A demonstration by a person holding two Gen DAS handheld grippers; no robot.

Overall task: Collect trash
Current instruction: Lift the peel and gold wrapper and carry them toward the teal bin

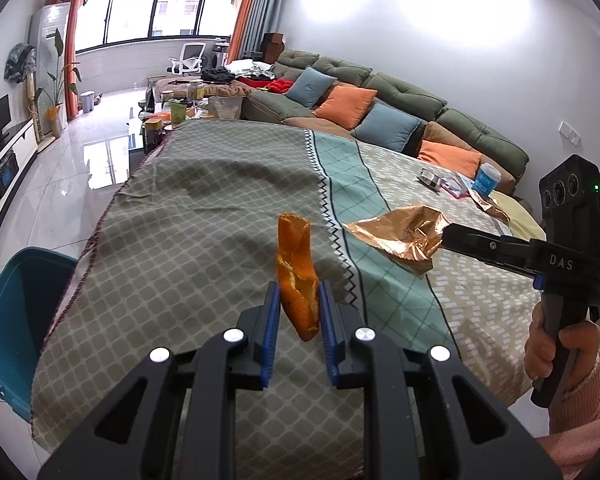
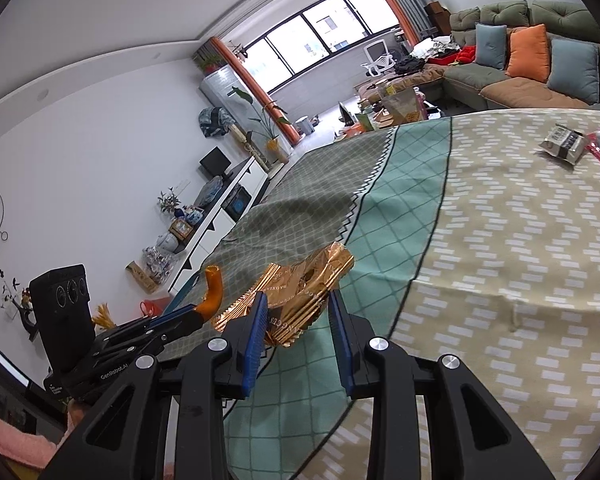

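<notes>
In the lower middle of the left wrist view, my left gripper (image 1: pixel 299 314) is clenched on a piece of orange peel (image 1: pixel 297 276), which stands up between the blue pads (image 1: pixel 273 320) above the patterned tablecloth (image 1: pixel 220 208). In the right wrist view, the same gripper (image 2: pixel 198 314) shows at the lower left of the frame with the peel (image 2: pixel 213 292) curling up from its tip.

My right gripper (image 2: pixel 298 316) grasps a crumpled copper foil wrapper (image 2: pixel 300 288) in the lower middle of its own frame; the wrapper is lifted off the cloth. From the left camera, this gripper (image 1: pixel 446 236) comes in from the right edge, and the wrapper (image 1: pixel 400 236) hangs at its tip.

At the left edge of the left view, a blue bin (image 1: pixel 16 312) stands beside the table, lower than the cloth.

Further back, at the right of that frame, a small dark packet (image 1: pixel 430 178), a red wrapper (image 1: pixel 456 188) and a blue-and-white cup (image 1: pixel 487 178) lie on the cloth near each other. Behind them runs a green sofa (image 1: pixel 404 92) with blue and orange cushions.
</notes>
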